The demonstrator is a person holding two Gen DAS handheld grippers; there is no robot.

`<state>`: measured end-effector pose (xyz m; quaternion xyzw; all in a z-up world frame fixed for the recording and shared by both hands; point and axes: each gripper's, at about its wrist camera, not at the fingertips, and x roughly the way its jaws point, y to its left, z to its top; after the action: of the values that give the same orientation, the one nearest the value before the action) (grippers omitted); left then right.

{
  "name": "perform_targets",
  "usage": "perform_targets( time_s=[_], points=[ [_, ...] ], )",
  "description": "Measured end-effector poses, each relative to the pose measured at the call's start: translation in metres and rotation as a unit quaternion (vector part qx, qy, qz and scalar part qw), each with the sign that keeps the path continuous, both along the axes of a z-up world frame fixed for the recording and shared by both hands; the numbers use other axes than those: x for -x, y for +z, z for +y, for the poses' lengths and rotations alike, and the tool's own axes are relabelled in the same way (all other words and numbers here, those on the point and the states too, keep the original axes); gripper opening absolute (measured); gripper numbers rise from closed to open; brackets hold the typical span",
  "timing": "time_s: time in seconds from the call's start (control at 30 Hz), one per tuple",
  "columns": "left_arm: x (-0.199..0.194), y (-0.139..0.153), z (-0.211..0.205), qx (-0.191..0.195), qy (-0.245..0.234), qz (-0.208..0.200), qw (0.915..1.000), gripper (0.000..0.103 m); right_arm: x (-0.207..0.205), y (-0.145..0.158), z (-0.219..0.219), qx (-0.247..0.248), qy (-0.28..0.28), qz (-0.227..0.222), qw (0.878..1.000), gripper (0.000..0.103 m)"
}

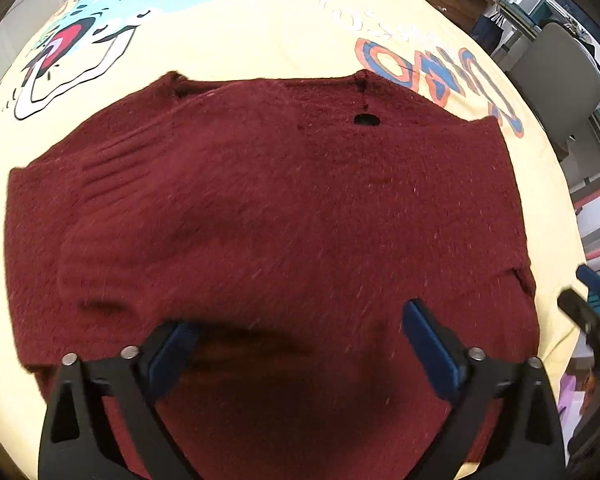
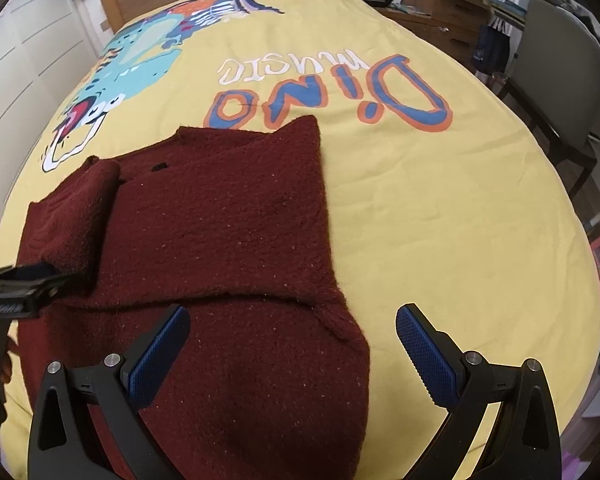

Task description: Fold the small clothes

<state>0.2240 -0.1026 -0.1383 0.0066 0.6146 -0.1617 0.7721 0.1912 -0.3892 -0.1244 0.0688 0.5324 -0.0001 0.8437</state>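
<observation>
On the yellow dino bedspread [image 2: 440,220] a dark red knit sweater [image 2: 228,216] is lying partly folded. Left gripper [image 1: 300,332] is hovering over it, jaws wide apart, nothing gripped. Right gripper [image 2: 292,340] is straddling the sweater's right edge, jaws apart too.

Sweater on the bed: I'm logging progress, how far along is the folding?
Done: the sweater lies on the yellow bedspread with sleeves and one side folded in. In hand: nothing; left gripper and right gripper hover open above it. Left: probably the final fold lengthwise.
</observation>
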Motion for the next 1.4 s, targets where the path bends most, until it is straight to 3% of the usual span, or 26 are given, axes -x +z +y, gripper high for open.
perform_targets(
  time_s=[0.2,0.3,0.47,0.67,0.83,0.97,1.07,1.23,1.4],
  points=[
    [0.029,0.015,0.05,-0.011,-0.021,-0.011,0.9997,0.102,0.004,-0.007,0.009,-0.006,0.008,0.009,1.0,0.103],
    [0.037,0.018,0.093,-0.017,0.002,-0.019,0.9997,0.102,0.005,-0.01,0.018,-0.001,0.019,0.014,1.0,0.103],
    [0.037,0.004,0.152,-0.072,0.051,-0.015,0.996,0.101,0.004,-0.014,0.032,-0.001,0.029,0.019,0.999,0.103],
    [0.026,-0.019,0.17,-0.107,0.06,-0.032,0.9919,0.099,0.003,-0.017,0.05,0.01,0.05,0.028,0.998,0.103],
    [0.012,-0.033,0.167,-0.082,0.062,-0.034,0.9942,0.069,0.001,-0.016,0.065,0.023,0.064,0.024,0.997,0.103],
    [0.009,-0.036,0.162,-0.069,0.052,-0.035,0.9956,0.063,-0.008,-0.013,0.09,0.031,0.089,0.02,0.995,0.103],
    [0.009,-0.035,0.157,-0.055,0.044,-0.034,0.9969,0.048,-0.018,-0.01,0.114,0.03,0.107,0.016,0.994,0.103],
    [0.008,-0.03,0.157,-0.037,0.051,-0.023,0.9977,0.014,-0.035,-0.002,0.161,0.032,0.152,0.0,0.988,0.103],
    [0.007,-0.029,0.165,-0.022,0.057,-0.024,0.9979,0.012,-0.051,0.01,0.208,0.045,0.208,-0.02,0.977,0.102]
  ],
)
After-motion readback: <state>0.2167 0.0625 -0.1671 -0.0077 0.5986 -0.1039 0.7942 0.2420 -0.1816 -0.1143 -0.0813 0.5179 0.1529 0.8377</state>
